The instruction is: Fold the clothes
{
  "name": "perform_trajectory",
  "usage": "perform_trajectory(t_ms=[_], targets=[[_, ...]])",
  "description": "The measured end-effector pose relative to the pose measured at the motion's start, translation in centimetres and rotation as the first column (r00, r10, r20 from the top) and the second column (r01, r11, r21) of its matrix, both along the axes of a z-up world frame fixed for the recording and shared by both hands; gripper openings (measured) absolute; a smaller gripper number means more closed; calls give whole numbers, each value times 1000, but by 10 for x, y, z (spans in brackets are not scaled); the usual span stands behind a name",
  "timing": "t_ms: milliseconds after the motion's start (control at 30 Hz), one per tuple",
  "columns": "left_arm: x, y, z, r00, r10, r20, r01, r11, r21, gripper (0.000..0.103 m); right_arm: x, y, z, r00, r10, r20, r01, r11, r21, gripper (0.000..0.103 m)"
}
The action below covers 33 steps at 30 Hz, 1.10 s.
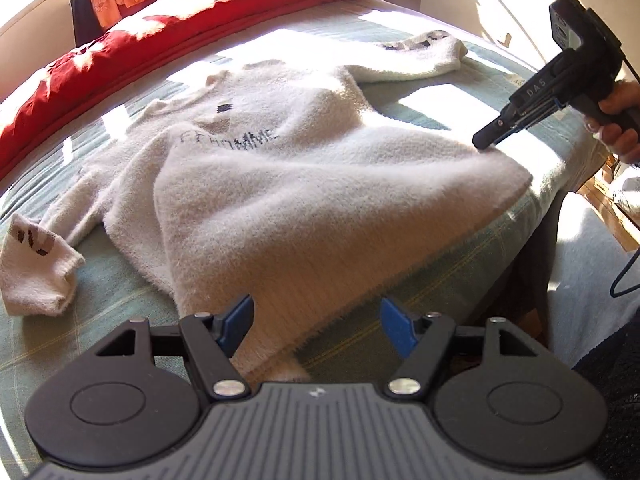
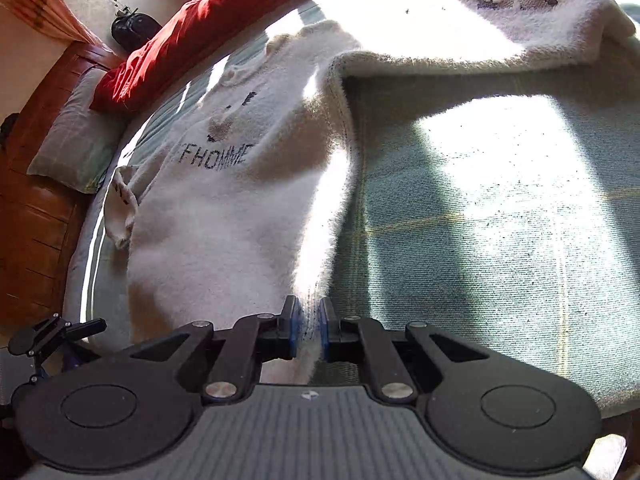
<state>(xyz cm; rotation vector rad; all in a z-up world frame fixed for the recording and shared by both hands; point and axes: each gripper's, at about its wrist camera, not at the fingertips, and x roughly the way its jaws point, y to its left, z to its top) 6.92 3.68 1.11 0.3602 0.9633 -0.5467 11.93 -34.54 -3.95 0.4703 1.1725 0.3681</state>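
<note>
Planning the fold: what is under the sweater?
The sweater lies on a green checked bedspread, bare around it. Its hem corner is pinched in the right gripper. Whatever lies beneath its body is covered.

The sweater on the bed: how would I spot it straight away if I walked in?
Look at the bed with the pale green checked cover and the red duvet bunched along its far side. Spread across the cover lies the sweater, fluffy and cream-white, sleeves flung out to both sides. Only it has dark lettering across the chest and brown-patterned cuffs.
</note>
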Motion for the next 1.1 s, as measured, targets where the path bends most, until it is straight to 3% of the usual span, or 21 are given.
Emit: perform_trajectory(t_ms=[100, 233, 400, 567, 733, 833, 967, 1100], targets=[[11, 16, 5, 998, 67, -6, -67, 997, -27, 71, -5, -2, -7, 1000, -26, -8, 26, 999, -18, 18], [28, 43, 10, 985, 172, -18, -173, 983, -65, 71, -6, -6, -3, 999, -54, 0, 54, 999, 9, 36], [45, 81, 2, 950, 308, -57, -312, 947, -75, 71, -4, 10, -2, 1000, 7, -4, -7, 1000, 16, 43], [50, 102, -18, 930, 348, -120, -360, 928, -97, 71, 4, 34, -9, 999, 42, -16, -42, 999, 8, 46], [84, 123, -39, 882, 425, -203, -462, 862, -209, 66, 11, 46, -12, 999, 51, -19, -51, 999, 0, 46], [115, 132, -55, 848, 477, -232, -527, 805, -272, 59, 14, 48, -15, 999, 44, -27, -45, 999, -8, 47], [151, 138, -85, 791, 522, -320, -609, 720, -332, 57, 19, 46, -21, 998, 30, -46, -31, 999, -26, 48], [168, 131, -115, 756, 550, -354, -651, 691, -315, 55, 24, 45, -26, 998, 27, -52, -30, 998, -52, 48]])
